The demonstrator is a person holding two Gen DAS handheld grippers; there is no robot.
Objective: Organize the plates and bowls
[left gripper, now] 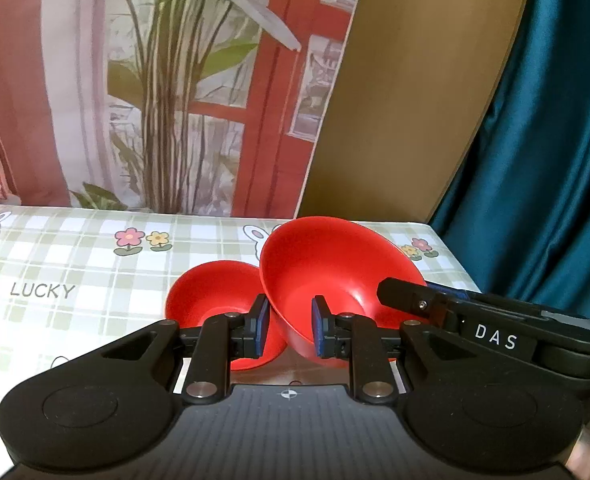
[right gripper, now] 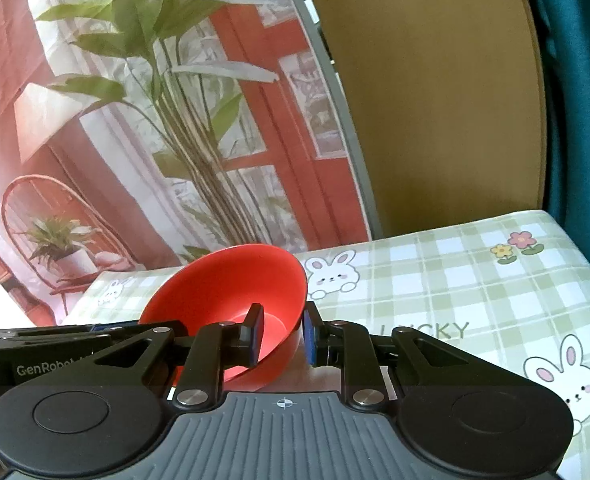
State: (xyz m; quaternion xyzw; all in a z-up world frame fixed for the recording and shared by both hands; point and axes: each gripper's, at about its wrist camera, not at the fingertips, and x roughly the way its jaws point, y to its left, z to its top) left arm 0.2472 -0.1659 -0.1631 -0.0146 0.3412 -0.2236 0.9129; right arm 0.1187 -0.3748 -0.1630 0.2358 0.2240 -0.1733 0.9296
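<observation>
Tablecloth (left gripper: 75, 264) "LUCKY"; gripper labels "DAS", "GenRobot".

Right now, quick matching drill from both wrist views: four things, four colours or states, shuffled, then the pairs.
Things:
1. right tongs
2. curtain
3. tablecloth
4. backdrop

Colours or states:
A. green-and-white check with rabbits
B. printed plant and red window frame
C. teal
D. shut on the rim of a red bowl

Pairs: 1-D, 2-C, 3-A, 4-B
</observation>
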